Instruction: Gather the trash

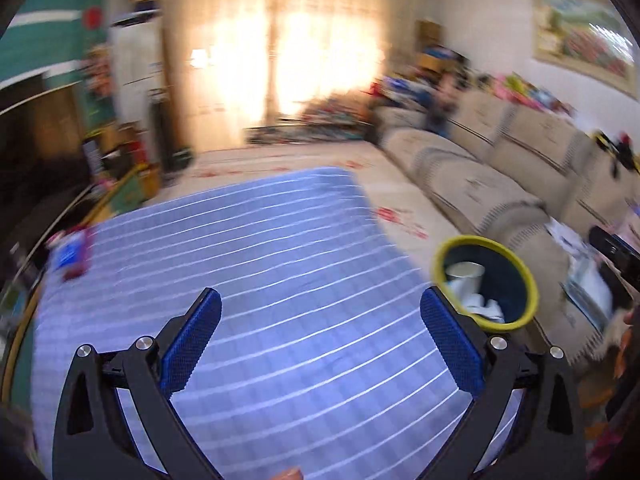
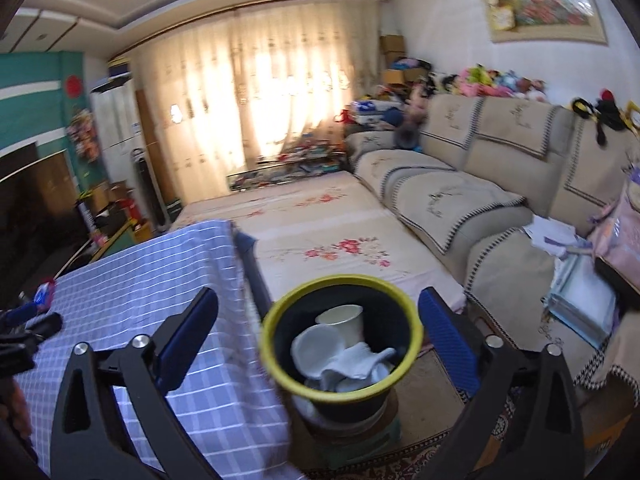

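A dark trash bin with a yellow-green rim [image 2: 340,340] stands on a low stool beside the table and holds white paper cups [image 2: 344,320] and crumpled tissue [image 2: 356,360]. My right gripper [image 2: 320,344] is open and empty, hovering above the bin. My left gripper [image 1: 320,340] is open and empty above the blue checked tablecloth [image 1: 260,280]. The bin also shows in the left wrist view [image 1: 486,280], off the table's right edge. A small red and blue packet [image 1: 72,256] lies at the table's far left edge.
A beige sofa [image 2: 480,200] runs along the right, with papers [image 2: 556,236] on it. A floral mat [image 2: 320,240] covers the floor beyond the table. A dark TV stand [image 2: 36,208] stands at left. The other gripper's black body [image 2: 24,332] shows at the left edge.
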### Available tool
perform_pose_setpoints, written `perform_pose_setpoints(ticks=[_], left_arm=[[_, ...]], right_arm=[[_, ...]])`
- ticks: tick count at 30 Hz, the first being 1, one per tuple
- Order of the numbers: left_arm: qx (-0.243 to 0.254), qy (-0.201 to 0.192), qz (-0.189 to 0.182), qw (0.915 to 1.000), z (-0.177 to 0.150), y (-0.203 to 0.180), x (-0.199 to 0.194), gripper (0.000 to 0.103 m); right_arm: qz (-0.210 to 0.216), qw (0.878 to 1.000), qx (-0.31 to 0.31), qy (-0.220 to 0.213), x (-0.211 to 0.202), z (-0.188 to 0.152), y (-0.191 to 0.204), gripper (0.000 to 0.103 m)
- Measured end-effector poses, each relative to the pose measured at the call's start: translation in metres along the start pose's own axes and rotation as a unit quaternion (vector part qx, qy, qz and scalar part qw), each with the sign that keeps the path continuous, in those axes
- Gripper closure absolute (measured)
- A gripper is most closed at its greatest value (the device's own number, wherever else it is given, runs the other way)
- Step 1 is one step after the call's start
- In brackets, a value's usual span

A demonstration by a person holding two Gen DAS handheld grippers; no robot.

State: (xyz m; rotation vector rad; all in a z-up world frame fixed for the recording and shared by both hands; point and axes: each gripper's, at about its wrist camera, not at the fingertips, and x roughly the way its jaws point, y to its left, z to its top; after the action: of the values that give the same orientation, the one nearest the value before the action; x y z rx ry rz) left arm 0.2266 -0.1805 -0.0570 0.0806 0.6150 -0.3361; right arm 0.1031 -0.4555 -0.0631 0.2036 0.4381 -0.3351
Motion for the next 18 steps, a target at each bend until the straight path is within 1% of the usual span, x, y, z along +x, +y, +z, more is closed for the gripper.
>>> perform_pose_setpoints(ticks=[2, 5, 9, 11, 12, 15, 18], left_arm=[[-0.025, -0.013, 0.028, 0.9992, -0.013, 0.031, -0.030, 0.005], [-0.047, -0.035, 0.057, 0.9967, -0.024, 0.066, -0.070, 0.005], [-0.064, -0.071, 0.082, 0.9921, -0.040, 0.088, -0.122, 0.005], [-0.072, -0.089, 0.084, 0.9898, -0.048, 0.094, -0.146, 0.005], [-0.075, -0.092, 0.083, 0.9894, -0.052, 0.096, -0.155, 0.005], [-0.084, -0.089, 0.080, 0.9893, -0.066, 0.098, -0.174, 0.005], [-0.090, -0.084, 0.078, 0.9894, -0.082, 0.094, -0.183, 0.005]], right_arm=[[0.012, 1.000, -0.017, 0.000, -0.012, -0.003, 0.015, 0.007], [0.017, 0.999, -0.038, 0.003, -0.027, -0.006, 0.030, 0.007], [0.032, 0.998, -0.057, 0.001, -0.051, -0.011, 0.045, 0.007], [0.037, 0.997, -0.067, -0.004, -0.064, -0.013, 0.052, 0.007], [0.040, 0.997, -0.071, -0.006, -0.070, -0.014, 0.055, 0.007], [0.046, 0.996, -0.081, -0.015, -0.086, -0.017, 0.060, 0.007], [0.057, 0.994, -0.086, -0.021, -0.098, -0.018, 0.062, 0.007]])
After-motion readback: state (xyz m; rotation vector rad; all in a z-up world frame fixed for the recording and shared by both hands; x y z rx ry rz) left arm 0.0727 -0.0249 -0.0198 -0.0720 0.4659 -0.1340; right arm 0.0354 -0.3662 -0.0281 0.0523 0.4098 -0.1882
